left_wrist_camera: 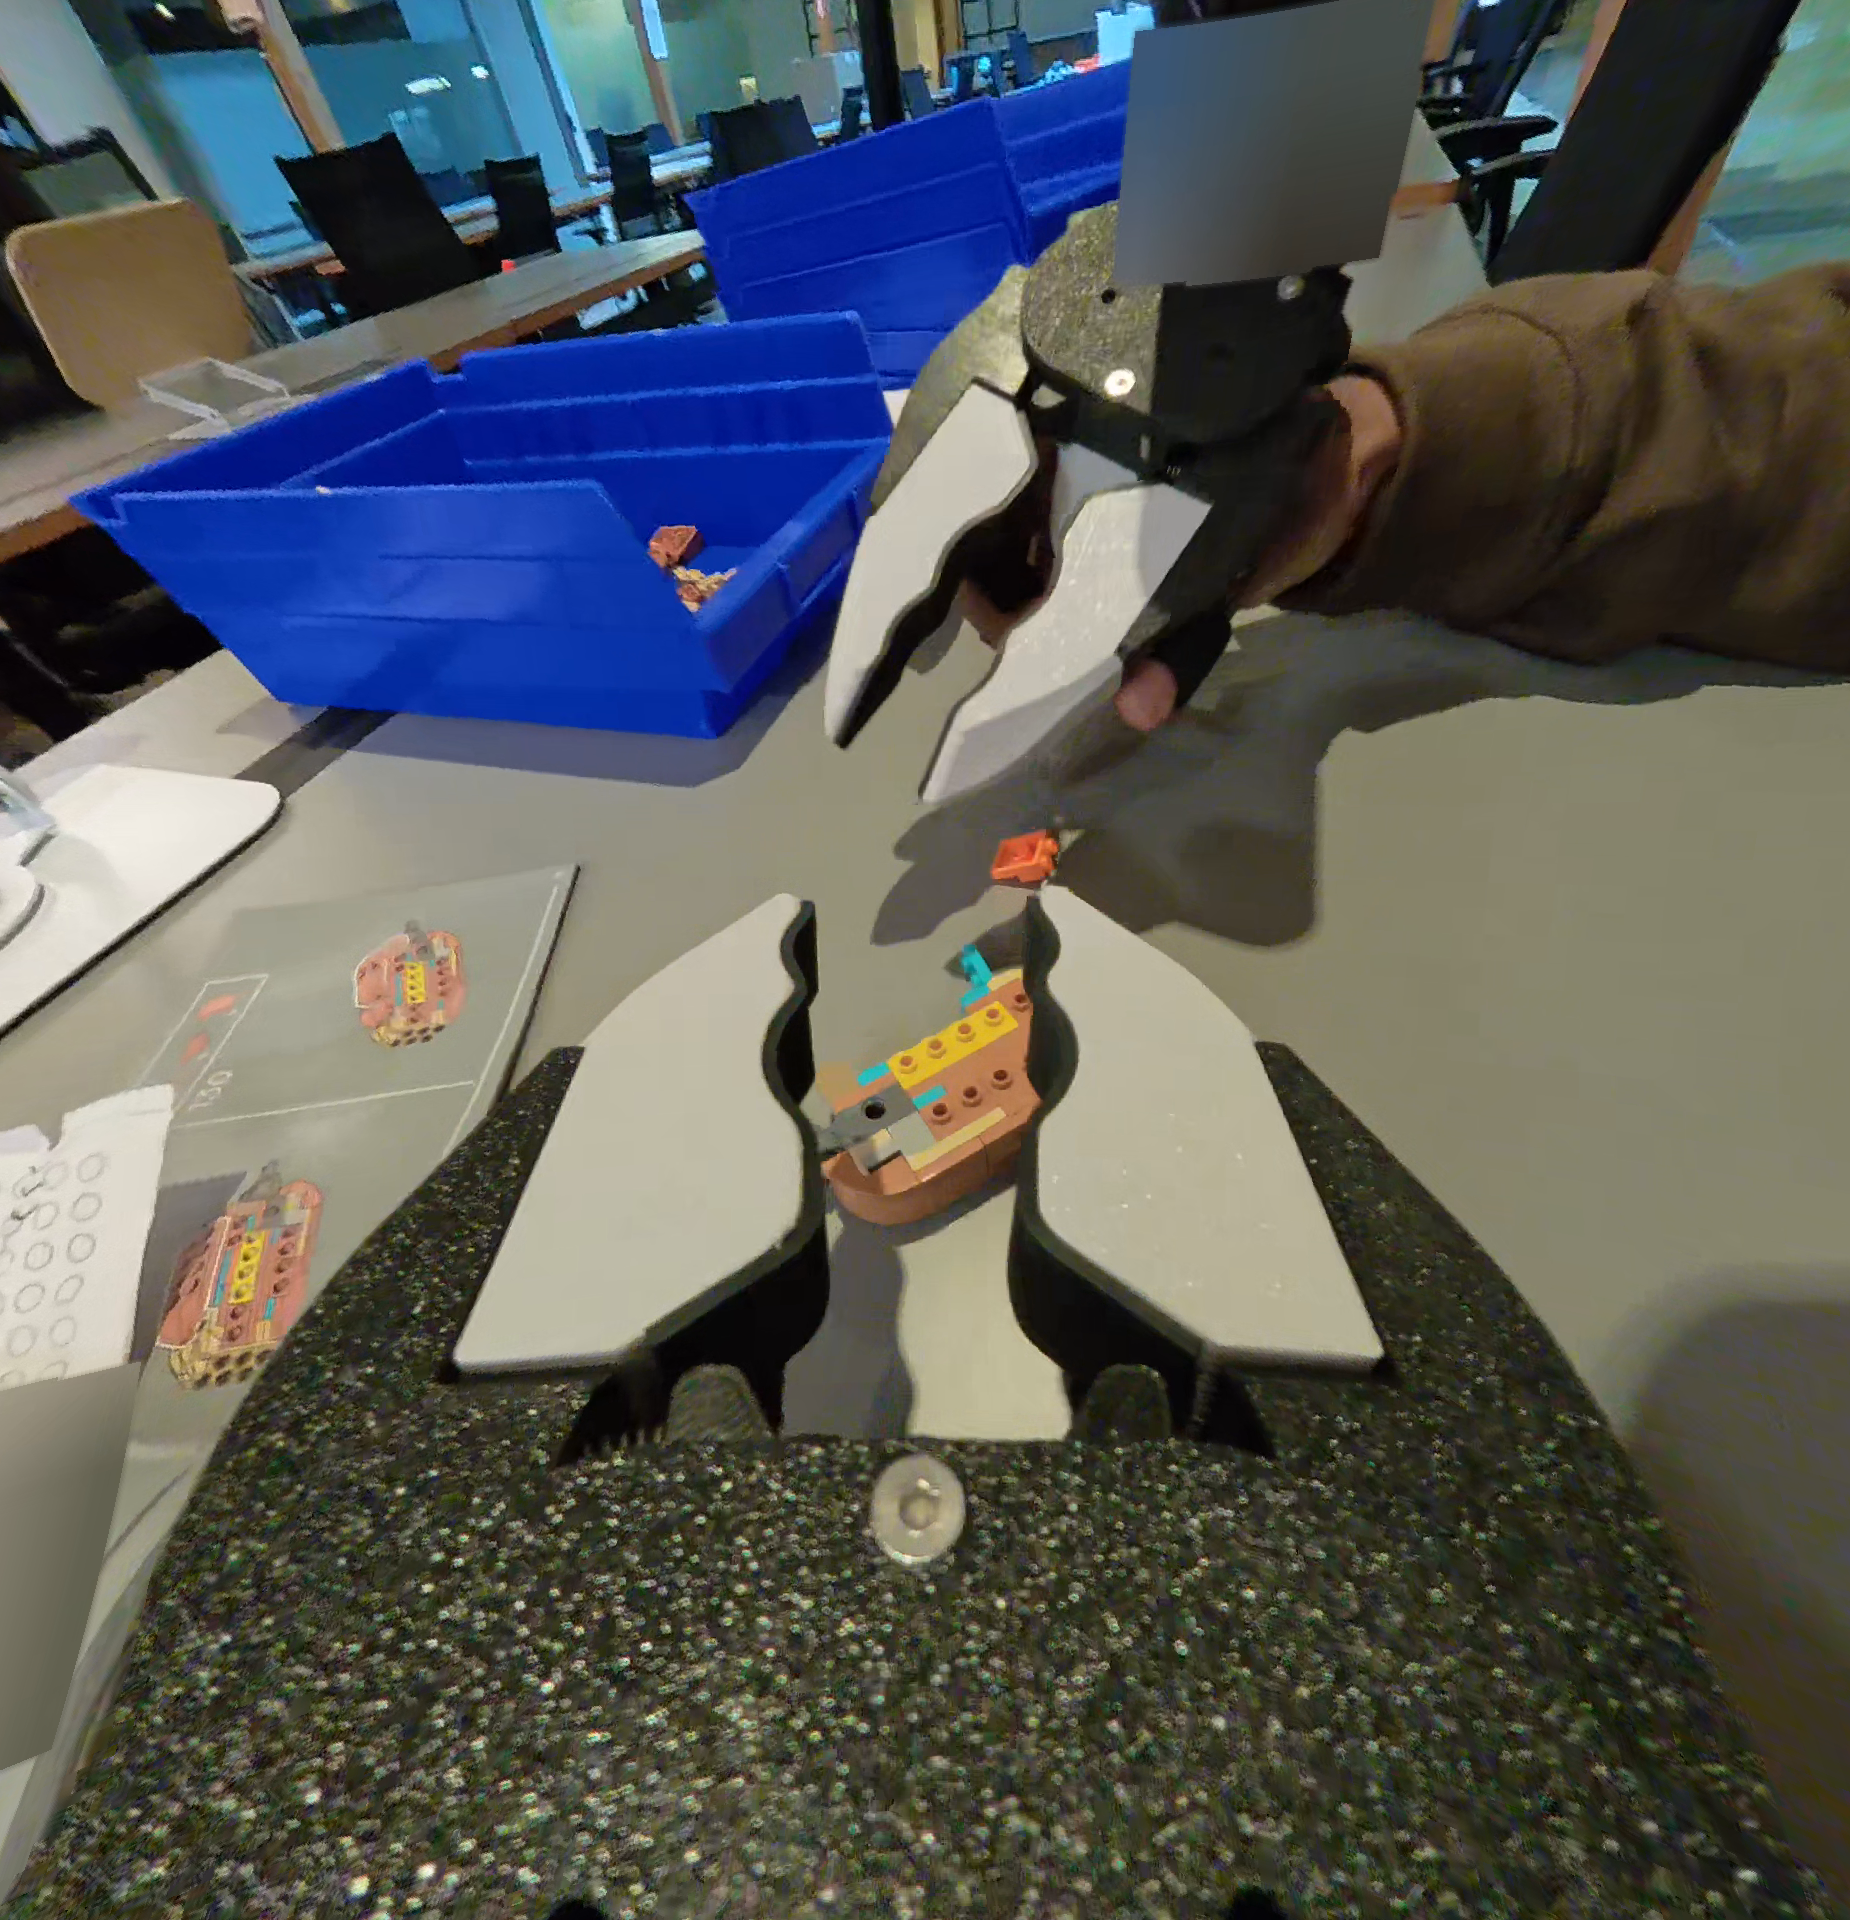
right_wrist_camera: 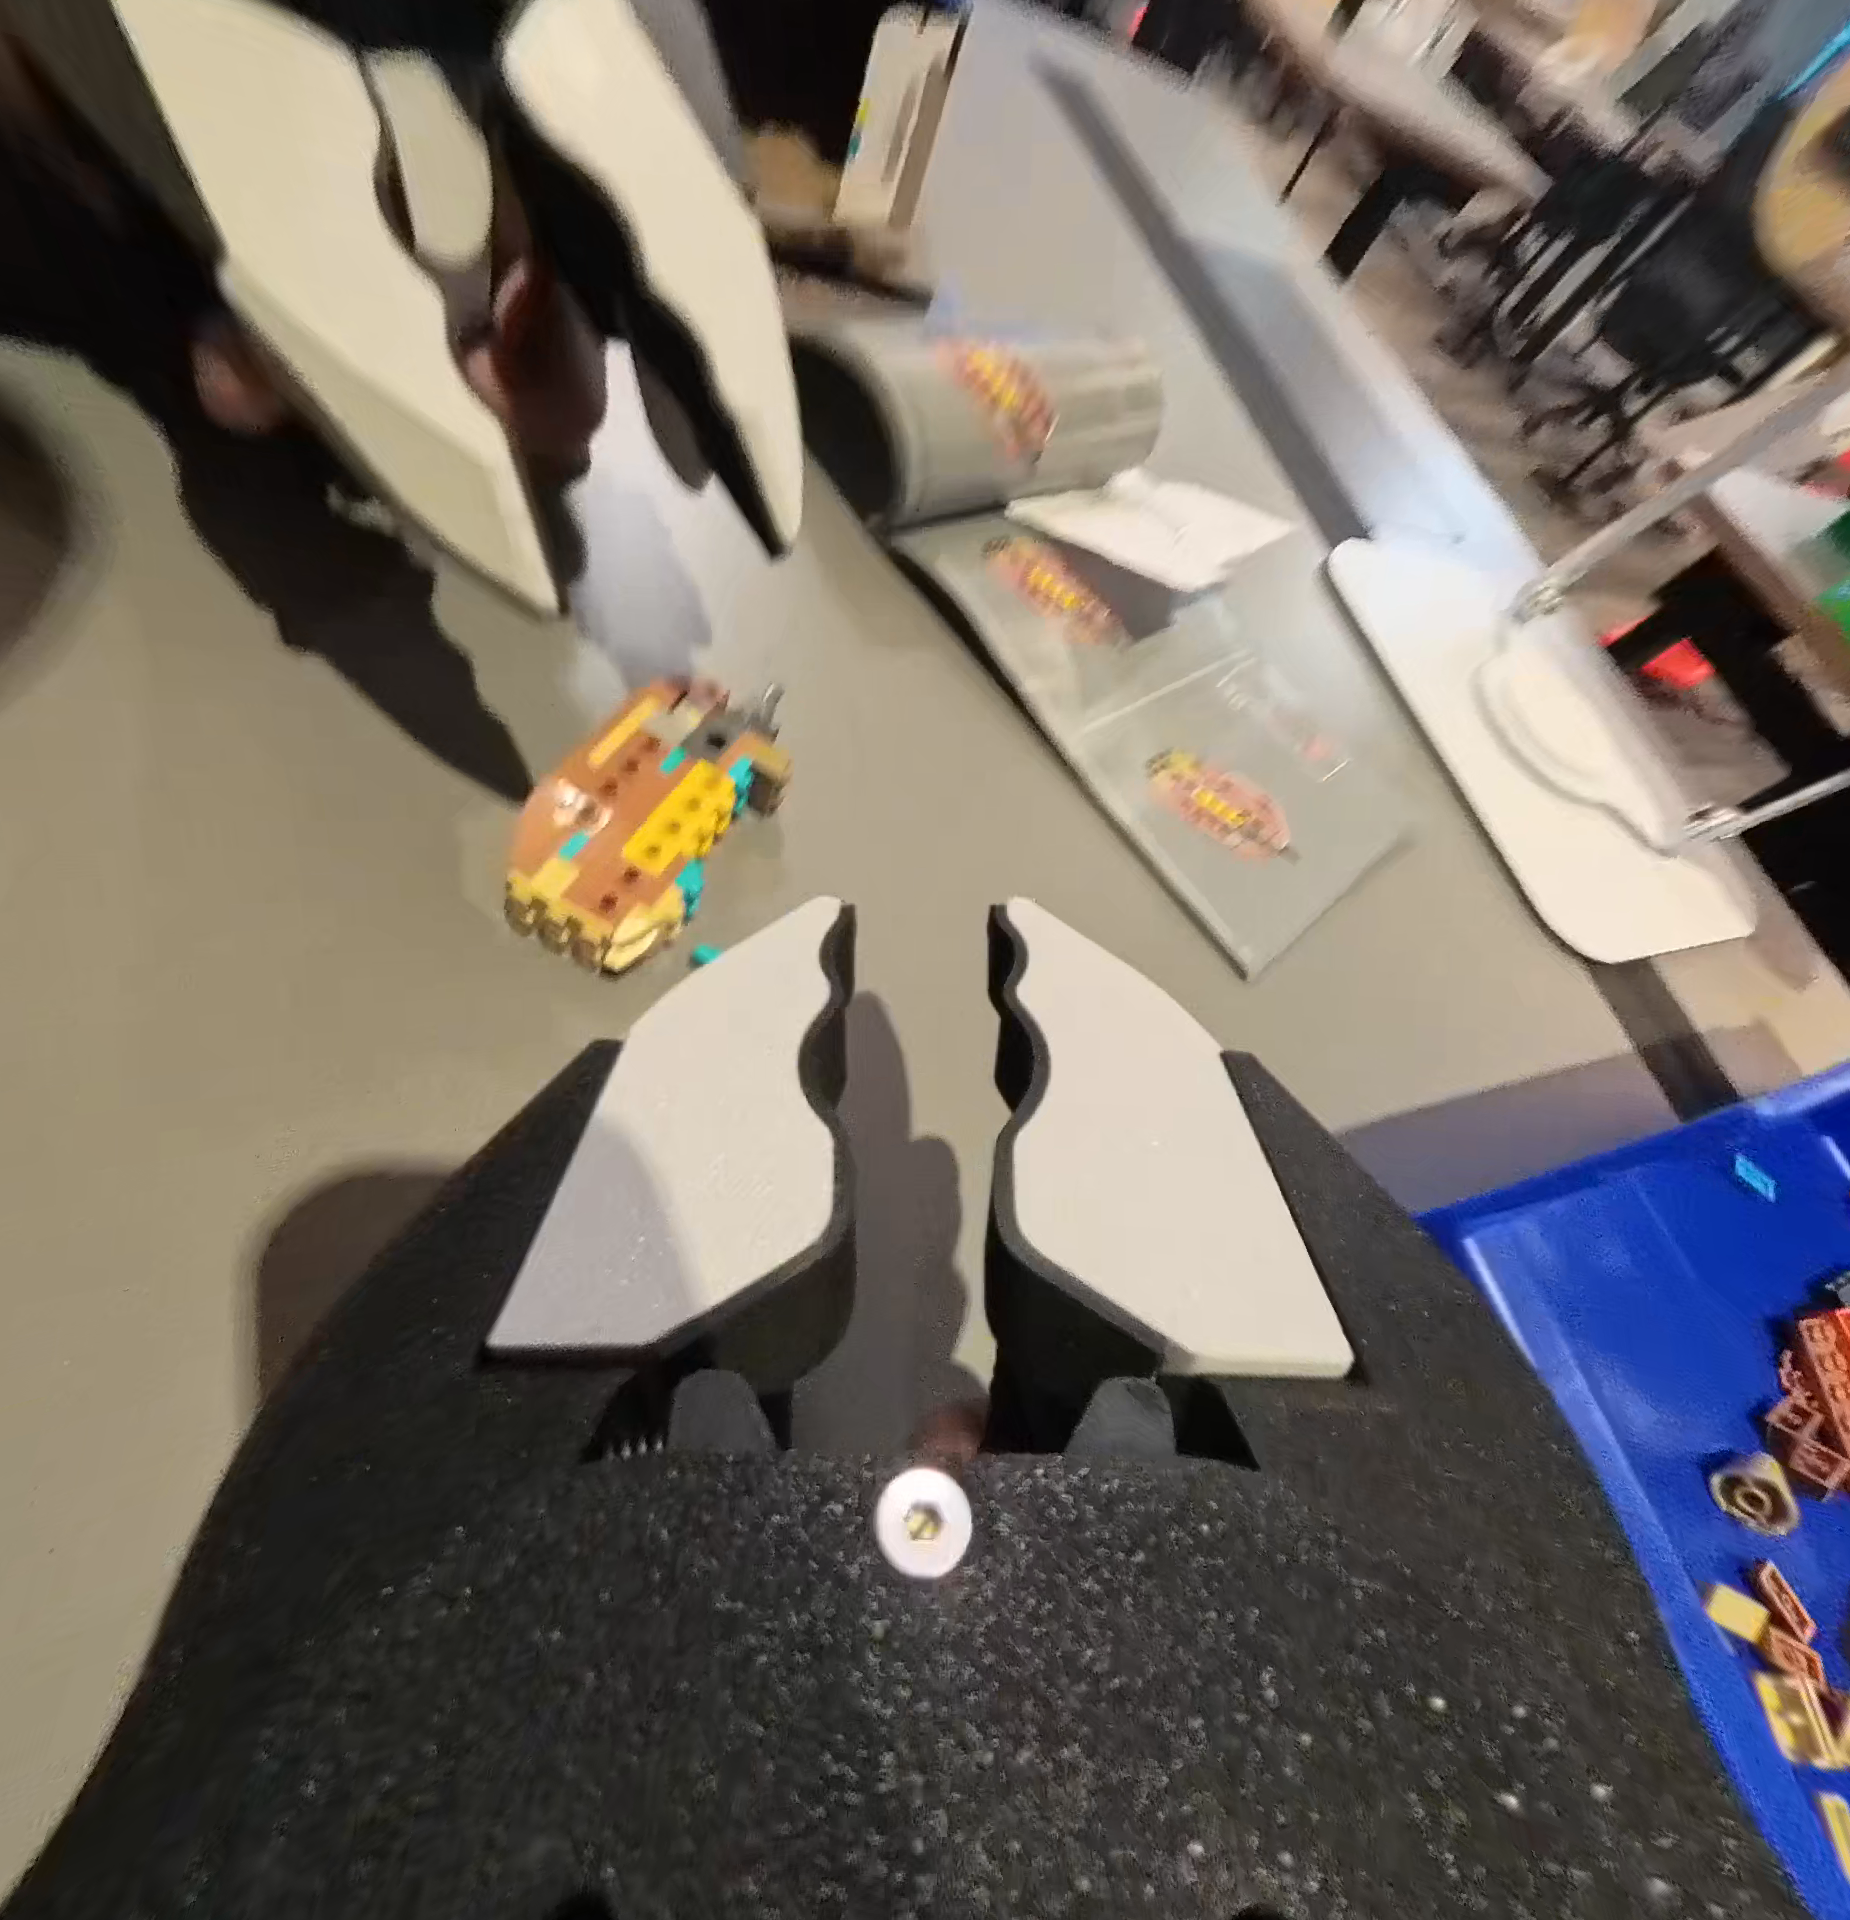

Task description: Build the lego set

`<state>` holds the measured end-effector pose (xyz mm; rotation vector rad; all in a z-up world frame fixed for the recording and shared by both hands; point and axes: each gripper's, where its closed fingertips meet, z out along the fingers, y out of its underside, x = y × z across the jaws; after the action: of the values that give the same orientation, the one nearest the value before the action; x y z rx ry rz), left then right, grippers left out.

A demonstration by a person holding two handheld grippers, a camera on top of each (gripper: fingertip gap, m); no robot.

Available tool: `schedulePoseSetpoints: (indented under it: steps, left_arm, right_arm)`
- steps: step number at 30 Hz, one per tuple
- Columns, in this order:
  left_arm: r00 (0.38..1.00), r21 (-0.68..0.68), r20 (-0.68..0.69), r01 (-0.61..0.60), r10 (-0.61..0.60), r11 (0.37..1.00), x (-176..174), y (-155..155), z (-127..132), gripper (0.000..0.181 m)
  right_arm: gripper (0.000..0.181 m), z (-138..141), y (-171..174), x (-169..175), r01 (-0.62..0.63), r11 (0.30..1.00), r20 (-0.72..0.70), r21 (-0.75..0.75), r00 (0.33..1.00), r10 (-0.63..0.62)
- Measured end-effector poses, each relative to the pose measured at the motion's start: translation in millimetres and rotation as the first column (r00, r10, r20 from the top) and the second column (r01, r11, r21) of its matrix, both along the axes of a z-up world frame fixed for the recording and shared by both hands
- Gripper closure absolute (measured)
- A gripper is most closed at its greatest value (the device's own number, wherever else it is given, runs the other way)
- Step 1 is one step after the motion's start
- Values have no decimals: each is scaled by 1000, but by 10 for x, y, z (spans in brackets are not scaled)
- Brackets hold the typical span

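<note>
The partly built brown, yellow and teal lego model lies on the grey table. My left gripper is open, with a finger on either side of the model; I cannot tell whether the fingers touch it. A small red brick lies loose just beyond the model. My right gripper hangs open and empty above the red brick. In the right wrist view, my right gripper is open over bare table, the model lies ahead to the left, and the left gripper is above it.
A blue bin with a few bricks stands at the back left. It also shows in the right wrist view with several loose bricks. The open instruction booklet and a white sheet lie left. A white stand base is beyond. Across from one pair of fingers to the other is roughly 7 cm. The small red brick is about 6 cm from my right fingertips.
</note>
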<state>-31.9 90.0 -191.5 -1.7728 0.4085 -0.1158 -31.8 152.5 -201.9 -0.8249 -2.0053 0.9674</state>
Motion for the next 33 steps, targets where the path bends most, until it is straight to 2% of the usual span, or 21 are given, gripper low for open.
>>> schedulePoseSetpoints:
  steps: [2,5,7,10,12,16,19,21,23,25,27,29,30,32,33]
  left_arm:
    - [1000,36,-7,-24,24,999,-13,22,48,146]
    - [998,109,24,-55,52,993,-26,48,181,148]
    - [997,145,51,-57,50,988,-8,52,261,149]
    - [995,160,98,-31,16,987,62,52,322,149]
    - [989,168,150,-15,-10,986,115,60,365,149]
    - [948,274,307,0,-88,962,235,66,628,148]
    - [894,352,412,21,-176,936,390,68,808,148]
    - [888,362,421,23,-186,932,497,119,832,147]
    - [894,365,400,46,-201,930,627,162,820,147]
    - [926,328,345,32,-151,944,672,232,725,148]
    - [967,251,252,-29,-36,968,596,318,563,148]
    - [990,165,132,-76,55,983,492,366,397,149]
    - [994,129,73,-93,84,987,443,374,325,150]
    - [991,60,-16,-135,136,989,325,376,202,150]
    - [987,34,-43,-151,152,988,268,368,156,151]
  right_arm:
    - [157,146,72,-69,58,996,-89,-70,994,-64]
    - [152,328,90,-105,56,967,-156,-248,983,-97]
    - [148,533,51,-81,-13,910,-221,-414,971,-87]
    - [131,936,36,20,-167,771,-371,-615,924,-95]
    - [112,1182,14,129,-284,689,-480,-667,871,-106]
    - [101,1566,-51,363,-489,498,-621,-717,772,-136]
    - [99,1666,-130,441,-551,428,-657,-716,740,-147]
    - [99,1690,-162,458,-563,408,-663,-719,732,-160]
    - [98,1679,-161,429,-540,415,-650,-732,737,-186]
    - [95,1638,-85,370,-481,454,-624,-750,743,-242]
    - [98,1545,80,269,-357,539,-574,-763,758,-309]
    - [117,1379,234,157,-200,659,-510,-725,799,-318]
    - [122,1242,221,107,-147,713,-446,-685,859,-251]
    - [148,811,146,39,-53,815,-195,-577,978,-75]
    - [146,567,140,34,-2,860,-47,-511,999,-26]
